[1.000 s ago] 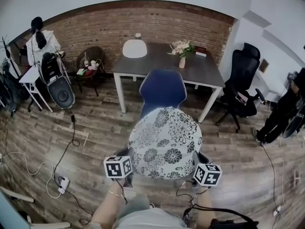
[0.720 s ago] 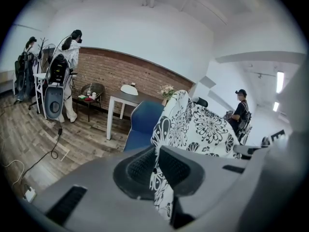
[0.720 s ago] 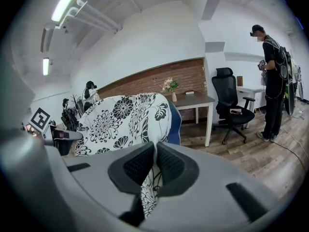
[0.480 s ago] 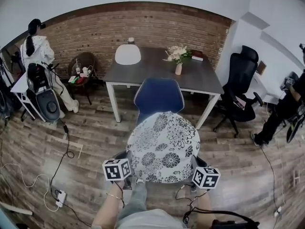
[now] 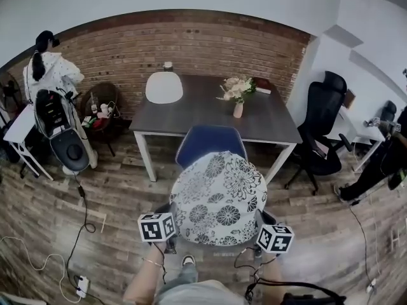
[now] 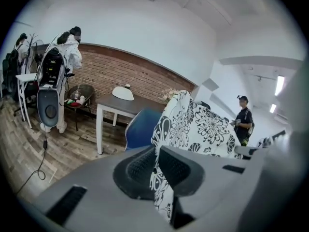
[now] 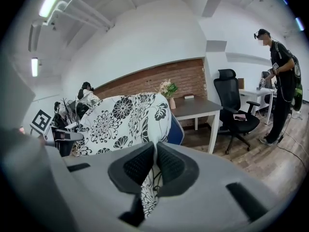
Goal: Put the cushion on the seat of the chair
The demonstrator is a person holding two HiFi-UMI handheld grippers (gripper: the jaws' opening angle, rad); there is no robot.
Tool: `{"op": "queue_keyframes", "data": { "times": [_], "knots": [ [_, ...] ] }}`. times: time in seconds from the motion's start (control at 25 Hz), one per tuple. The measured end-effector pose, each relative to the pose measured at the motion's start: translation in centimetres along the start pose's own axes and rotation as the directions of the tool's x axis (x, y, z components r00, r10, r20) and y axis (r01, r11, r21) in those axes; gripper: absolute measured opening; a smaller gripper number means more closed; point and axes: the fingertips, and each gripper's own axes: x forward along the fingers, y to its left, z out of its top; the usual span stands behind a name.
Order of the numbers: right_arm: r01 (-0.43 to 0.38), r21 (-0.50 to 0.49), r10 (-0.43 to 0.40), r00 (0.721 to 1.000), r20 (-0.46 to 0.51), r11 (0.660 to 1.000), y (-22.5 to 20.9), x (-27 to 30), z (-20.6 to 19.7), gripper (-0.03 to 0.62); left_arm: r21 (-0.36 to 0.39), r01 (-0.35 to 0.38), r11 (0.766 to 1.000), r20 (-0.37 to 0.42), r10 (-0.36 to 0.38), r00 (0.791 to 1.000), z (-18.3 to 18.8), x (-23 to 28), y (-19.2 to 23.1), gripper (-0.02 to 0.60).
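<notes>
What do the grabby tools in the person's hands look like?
The left tool and the right tool each have a smooth grey body with two rounded black pads covered in tiny bumps. A white cube printed with black square markers sits on each one. Thin black cables dangle below them.

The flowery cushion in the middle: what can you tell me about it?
The cushion is a rounded, soft-looking fabric pad, white with black flower prints. It is held up, tilted, before the blue chair, not yet on its seat. The left tool and right tool each pinch its near edge, one per side.
</notes>
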Motion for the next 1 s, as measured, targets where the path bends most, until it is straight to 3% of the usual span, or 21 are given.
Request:
{"op": "queue_keyframes", "data": {
  "times": [0.44,0.68,1.0],
  "knots": [
    [0.041,0.045,-0.04,0.999,-0.021,0.998,0.0,8.7,3.5,0.021,0.022,0.035,0.999,-0.06,-0.034,0.998,5.3,8.8,3.7,0.02],
    [0.06,0.061,-0.056,0.997,-0.057,0.996,-2.3,10.8,2.8,0.021,0.027,0.047,0.999,-0.106,-0.044,0.993,4.4,12.1,2.9,0.02],
    [0.023,0.071,-0.019,0.999,-0.05,0.997,-3.6,13.6,4.5,0.021,0.042,0.004,0.999,-0.09,0.0,0.996,6.3,13.9,2.9,0.02]
  ]
}}
